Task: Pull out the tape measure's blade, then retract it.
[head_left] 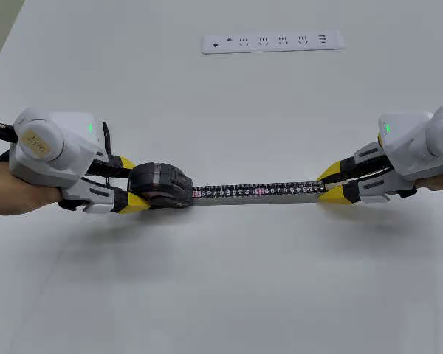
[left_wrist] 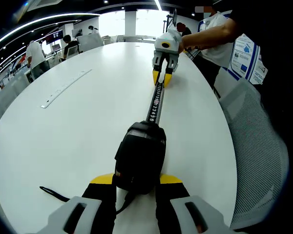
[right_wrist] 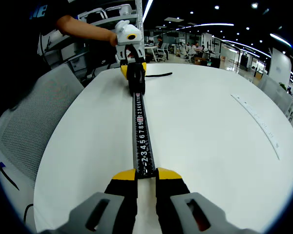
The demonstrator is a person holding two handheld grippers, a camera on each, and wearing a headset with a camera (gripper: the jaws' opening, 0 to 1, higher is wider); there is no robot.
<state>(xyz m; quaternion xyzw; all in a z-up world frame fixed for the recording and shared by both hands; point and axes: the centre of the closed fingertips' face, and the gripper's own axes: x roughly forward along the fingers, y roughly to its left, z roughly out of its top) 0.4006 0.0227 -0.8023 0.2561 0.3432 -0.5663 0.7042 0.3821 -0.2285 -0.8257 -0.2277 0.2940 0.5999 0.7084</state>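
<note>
Head view looks forward and down on the white table (head_left: 221,295) from close above. Left gripper view faces along the blade (left_wrist: 156,100) toward the right gripper (left_wrist: 162,79). Right gripper view faces the opposite way, toward the left gripper (right_wrist: 133,69). Both share the blade and the tape measure (left_wrist: 140,158).

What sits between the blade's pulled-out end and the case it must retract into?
Nothing visible. The blade runs straight over the table from the right claw, shut on its end, to the case in the left claw.
</note>
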